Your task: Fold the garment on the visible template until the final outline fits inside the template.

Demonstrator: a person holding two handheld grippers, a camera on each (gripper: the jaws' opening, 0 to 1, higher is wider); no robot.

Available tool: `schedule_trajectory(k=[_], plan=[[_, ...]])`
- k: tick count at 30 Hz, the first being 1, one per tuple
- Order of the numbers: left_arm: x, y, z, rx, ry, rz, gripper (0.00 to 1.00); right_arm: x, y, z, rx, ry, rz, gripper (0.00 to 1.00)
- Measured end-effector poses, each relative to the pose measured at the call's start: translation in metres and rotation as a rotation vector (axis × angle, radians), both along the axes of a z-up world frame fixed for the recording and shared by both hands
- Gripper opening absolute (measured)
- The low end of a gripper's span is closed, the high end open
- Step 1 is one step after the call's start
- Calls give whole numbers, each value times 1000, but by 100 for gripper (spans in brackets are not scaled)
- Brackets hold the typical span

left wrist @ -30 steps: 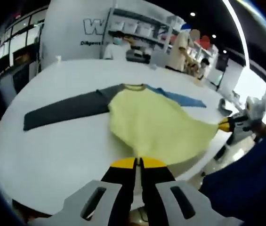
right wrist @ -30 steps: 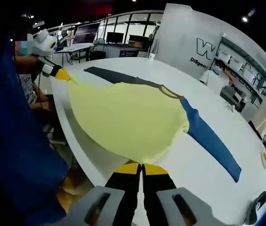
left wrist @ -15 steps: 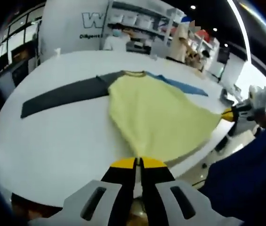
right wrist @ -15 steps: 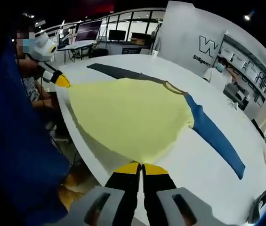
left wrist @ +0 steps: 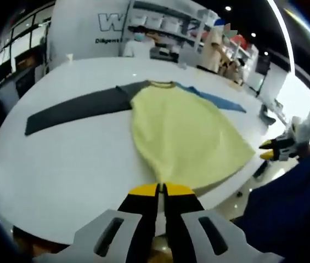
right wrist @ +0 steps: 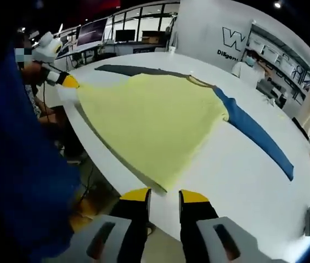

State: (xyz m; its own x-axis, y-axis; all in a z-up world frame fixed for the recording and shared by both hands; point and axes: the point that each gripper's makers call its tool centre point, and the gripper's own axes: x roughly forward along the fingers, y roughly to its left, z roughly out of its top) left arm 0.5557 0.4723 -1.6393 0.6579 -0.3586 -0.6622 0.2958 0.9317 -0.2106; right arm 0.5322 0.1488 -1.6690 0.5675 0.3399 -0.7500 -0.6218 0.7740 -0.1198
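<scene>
Garment (left wrist: 185,139) is lying spread on the white tabletop (left wrist: 61,159), with its yellow body reaching toward the near edge in the left gripper view. Its dark grey sleeve (left wrist: 78,107) is stretching flat to one side and its blue sleeve (left wrist: 218,101) to the other, both resting on the tabletop surface. The collar is pointing away from the person, toward the far side of the tabletop.

Left claw (left wrist: 161,190) is sitting at the lower hem of the yellow body, its yellow-tipped jaws pressed together with the hem edge meeting them; it is gripping the garment there. In the right gripper view the same left claw (right wrist: 69,82) is showing at the far corner of the hem, touching the yellow cloth near the tabletop edge.

Right claw (right wrist: 164,195) is standing with its jaws parted and nothing between them, just beside the near point of the hem, which is lying on the tabletop at its edge. In the left gripper view the right claw (left wrist: 271,149) is appearing off the tabletop edge, apart from the cloth, jaws spread.

A blue sleeve of the person (right wrist: 17,181) is occupying one side of the right gripper view. No template outline can be made out on the tabletop.
</scene>
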Motion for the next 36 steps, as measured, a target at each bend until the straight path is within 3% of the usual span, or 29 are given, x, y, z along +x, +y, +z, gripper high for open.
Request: schedule_trajectory(k=[3, 10, 16, 19, 23, 25, 34, 36], plan=[[2, 1, 3, -2, -4, 2, 4, 3, 0, -13, -17, -19, -29, 19], [5, 3, 6, -6, -9, 11, 4, 11, 14, -5, -32, -97, -31, 26], [6, 6, 5, -5, -11, 9, 4, 32, 21, -3, 17, -213, -98, 32], [6, 7, 5, -4, -10, 10, 4, 40, 15, -3, 13, -247, -145, 28], [6, 7, 7, -6, -13, 11, 4, 45, 2, -1, -9, -265, -191, 10], [6, 7, 7, -7, -14, 11, 4, 45, -3, 2, -10, -272, -201, 5], [6, 8, 7, -12, -17, 8, 4, 44, -28, 16, -64, -306, -230, 10], [6, 8, 7, -12, -18, 7, 4, 43, -34, 20, -117, -324, -203, 13]])
